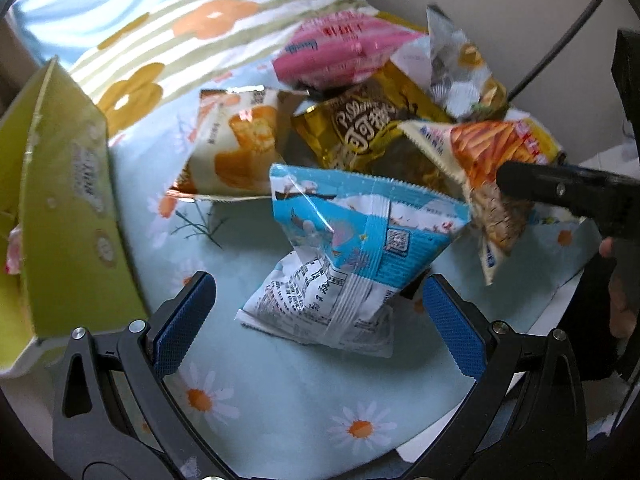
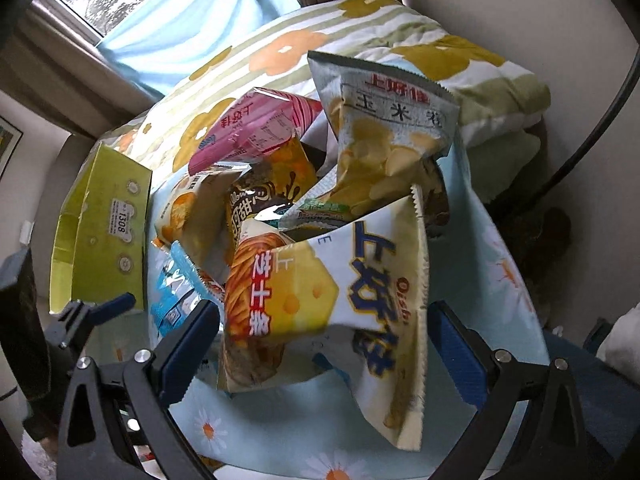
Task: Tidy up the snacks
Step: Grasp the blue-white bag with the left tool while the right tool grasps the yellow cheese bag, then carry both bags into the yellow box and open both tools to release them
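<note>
A pile of snack bags lies on a daisy-print cloth [image 1: 280,400]. In the left wrist view a blue and white bag [image 1: 340,248] lies between my open left gripper's [image 1: 316,312] blue pads, not gripped. Behind it are a cake bag [image 1: 236,148], a gold cocoa bag [image 1: 360,128], a pink bag [image 1: 336,52] and a cheese stick bag [image 1: 492,152]. In the right wrist view the cheese stick bag [image 2: 328,300] stands between my open right gripper's [image 2: 324,340] pads. A corn chip bag [image 2: 384,136] stands behind it.
An open yellow-green cardboard box [image 1: 60,200] stands at the left of the pile, also in the right wrist view [image 2: 104,224]. A flower-patterned pillow [image 2: 320,40] lies behind the snacks. The right gripper's black body [image 1: 568,196] reaches in from the right. A wall and black cable are at the far right.
</note>
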Action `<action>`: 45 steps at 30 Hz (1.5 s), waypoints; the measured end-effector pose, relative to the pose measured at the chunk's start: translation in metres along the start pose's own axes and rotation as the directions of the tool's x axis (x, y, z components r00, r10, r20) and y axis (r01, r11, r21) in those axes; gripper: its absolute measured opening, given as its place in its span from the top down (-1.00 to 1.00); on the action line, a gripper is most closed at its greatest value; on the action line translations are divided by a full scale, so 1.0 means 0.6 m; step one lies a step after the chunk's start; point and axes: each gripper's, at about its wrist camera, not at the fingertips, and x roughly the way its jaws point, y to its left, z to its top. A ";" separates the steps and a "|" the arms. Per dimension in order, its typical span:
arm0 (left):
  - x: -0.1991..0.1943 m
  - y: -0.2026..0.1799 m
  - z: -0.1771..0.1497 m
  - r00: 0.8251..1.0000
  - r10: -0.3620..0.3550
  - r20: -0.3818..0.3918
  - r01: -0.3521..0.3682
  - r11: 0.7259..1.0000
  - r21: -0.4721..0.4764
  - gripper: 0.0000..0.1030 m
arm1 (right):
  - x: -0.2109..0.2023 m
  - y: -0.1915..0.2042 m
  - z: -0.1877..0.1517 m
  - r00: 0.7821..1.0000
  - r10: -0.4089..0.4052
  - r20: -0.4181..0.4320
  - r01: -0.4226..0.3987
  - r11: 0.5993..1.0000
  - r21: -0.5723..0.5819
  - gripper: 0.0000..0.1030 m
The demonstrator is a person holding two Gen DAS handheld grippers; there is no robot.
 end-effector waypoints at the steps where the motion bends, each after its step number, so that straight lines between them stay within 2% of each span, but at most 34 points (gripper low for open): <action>1: 0.005 0.001 0.001 1.000 -0.002 -0.005 0.002 1.000 0.004 -0.99 | 0.004 0.001 0.000 1.000 -0.003 -0.002 0.003 1.000 0.004 -1.00; 10: 0.057 0.009 0.003 0.998 -0.033 -0.049 0.035 0.999 0.038 -0.98 | 0.032 0.002 0.005 1.000 -0.005 -0.014 0.006 0.999 0.034 -0.99; 13: 0.063 0.007 0.002 0.997 -0.054 -0.053 0.056 0.998 0.038 -0.74 | 0.030 0.006 0.008 1.000 -0.011 0.003 0.011 0.999 0.030 -0.97; 14: 0.065 0.007 0.002 0.996 -0.075 -0.057 0.077 0.996 0.037 -0.56 | 0.029 0.008 0.008 1.000 -0.012 0.008 0.012 1.000 0.027 -0.94; 16: 0.068 0.006 0.003 0.995 -0.086 -0.057 0.088 0.995 0.041 -0.50 | 0.028 0.012 0.009 1.000 -0.015 0.014 0.015 1.000 0.018 -0.75; 18: 0.066 0.000 0.000 0.995 -0.089 -0.051 0.092 0.994 0.054 -0.41 | 0.028 0.014 0.009 1.000 -0.011 0.013 0.011 1.000 0.014 -0.69; 23: 0.059 -0.001 -0.001 0.995 -0.086 -0.040 0.089 0.995 0.054 -0.30 | 0.026 0.015 0.005 0.999 -0.025 0.020 0.025 1.000 0.010 -0.56; 33: 0.022 -0.004 -0.012 0.998 -0.067 -0.004 0.067 0.997 0.046 -0.25 | 0.017 0.006 -0.002 1.000 -0.008 0.029 0.007 1.000 0.013 -0.51; 37: 0.013 -0.001 -0.018 0.998 -0.062 0.006 0.062 0.998 0.025 -0.25 | 0.013 0.006 -0.008 1.000 0.005 0.026 -0.005 1.000 0.006 -0.43; 45: -0.028 0.008 -0.030 0.998 -0.045 0.052 0.046 0.998 -0.033 -0.25 | -0.023 0.022 -0.022 0.998 0.032 0.046 -0.030 0.999 -0.039 -0.42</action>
